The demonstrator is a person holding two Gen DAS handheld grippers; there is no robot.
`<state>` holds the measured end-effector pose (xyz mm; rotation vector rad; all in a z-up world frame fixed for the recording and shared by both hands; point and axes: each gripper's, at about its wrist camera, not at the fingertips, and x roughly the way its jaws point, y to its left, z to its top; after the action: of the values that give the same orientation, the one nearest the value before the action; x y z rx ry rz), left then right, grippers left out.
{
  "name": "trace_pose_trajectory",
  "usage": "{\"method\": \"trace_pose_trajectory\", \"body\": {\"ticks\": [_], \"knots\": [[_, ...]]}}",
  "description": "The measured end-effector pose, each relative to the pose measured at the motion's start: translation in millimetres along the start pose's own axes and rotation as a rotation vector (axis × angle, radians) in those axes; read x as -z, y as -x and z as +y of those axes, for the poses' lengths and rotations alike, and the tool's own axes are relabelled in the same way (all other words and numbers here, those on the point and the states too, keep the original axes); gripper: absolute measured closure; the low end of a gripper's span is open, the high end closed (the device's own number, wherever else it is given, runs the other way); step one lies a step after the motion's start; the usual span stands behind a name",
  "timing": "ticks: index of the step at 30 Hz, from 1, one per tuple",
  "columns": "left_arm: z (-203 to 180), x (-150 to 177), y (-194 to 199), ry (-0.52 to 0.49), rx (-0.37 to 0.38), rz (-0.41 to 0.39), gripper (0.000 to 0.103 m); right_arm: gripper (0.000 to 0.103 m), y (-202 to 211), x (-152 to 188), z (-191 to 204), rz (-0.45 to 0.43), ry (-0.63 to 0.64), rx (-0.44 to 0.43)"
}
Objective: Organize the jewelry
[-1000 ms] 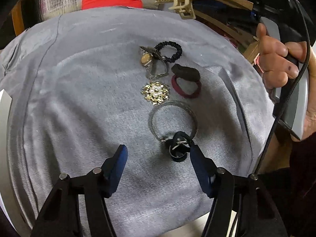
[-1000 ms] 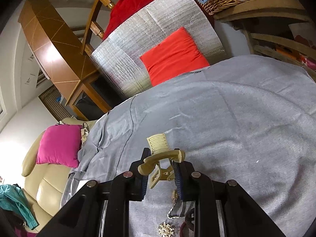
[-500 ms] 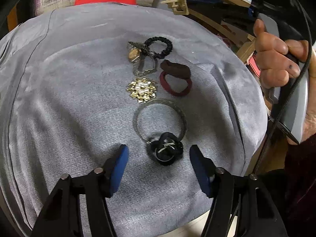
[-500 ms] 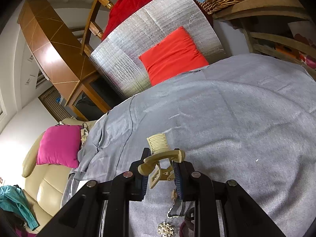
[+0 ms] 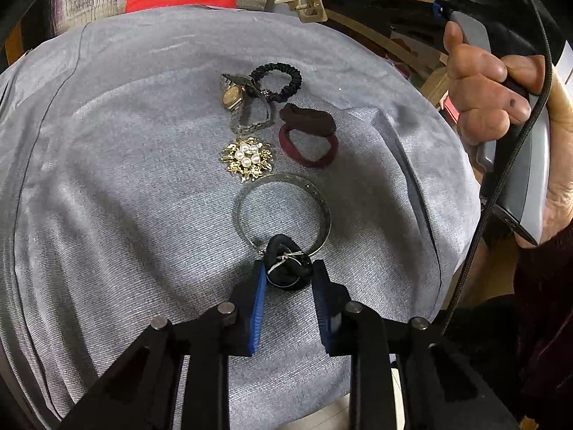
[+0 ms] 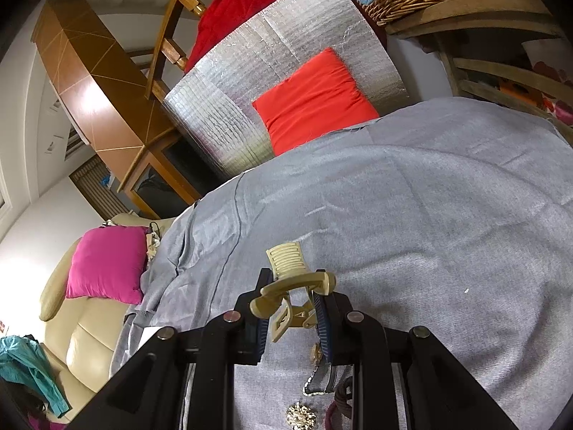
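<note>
Left gripper [image 5: 288, 279] closed on the black tie [image 5: 286, 267], which lies on the grey cloth [image 5: 125, 197] touching the near edge of the bangle [image 5: 284, 211]. Its jaws have just been closing; both blue pads now meet the tie's sides, where a second ago they stood wide apart with the tie nearer the right pad. A metal thread on the tie runs toward the bangle, so a clean lift calls for a straight, slow rise, watching whether the bangle drags along; whether the two are joined cannot be told. Beyond lie the brooch [image 5: 247, 157], red tie [image 5: 308, 143], watch [image 5: 238, 104] and scrunchie [image 5: 277, 80], all apart from the gripper. Right gripper [image 6: 292, 308] clamps the beige clip [image 6: 292, 283] above the cloth, unchanged from the earlier frames.
</note>
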<state>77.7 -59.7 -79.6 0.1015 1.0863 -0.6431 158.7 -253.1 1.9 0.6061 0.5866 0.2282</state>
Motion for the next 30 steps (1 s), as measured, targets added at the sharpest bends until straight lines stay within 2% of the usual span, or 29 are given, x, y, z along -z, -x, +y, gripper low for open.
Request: {"method": "trace_pose_trajectory", "body": {"ticks": [13, 18, 26, 29, 30], "knots": [[28, -2, 35, 0.056, -0.031, -0.096, 0.078, 0.078, -11, 6, 15, 0.014, 0.016, -0.033], [38, 6, 40, 0.065, -0.021, -0.071, 0.077, 0.078, -22, 15, 33, 0.033, 0.044, -0.044], [65, 15, 34, 0.123, -0.074, -0.022, 0.077, 0.078, -31, 24, 43, 0.055, 0.071, -0.040], [70, 17, 37, 0.130, -0.086, -0.017, 0.074, 0.078, -31, 23, 41, 0.053, 0.067, -0.040], [72, 17, 38, 0.134, -0.089, -0.018, 0.069, 0.078, -31, 23, 41, 0.053, 0.067, -0.040]]}}
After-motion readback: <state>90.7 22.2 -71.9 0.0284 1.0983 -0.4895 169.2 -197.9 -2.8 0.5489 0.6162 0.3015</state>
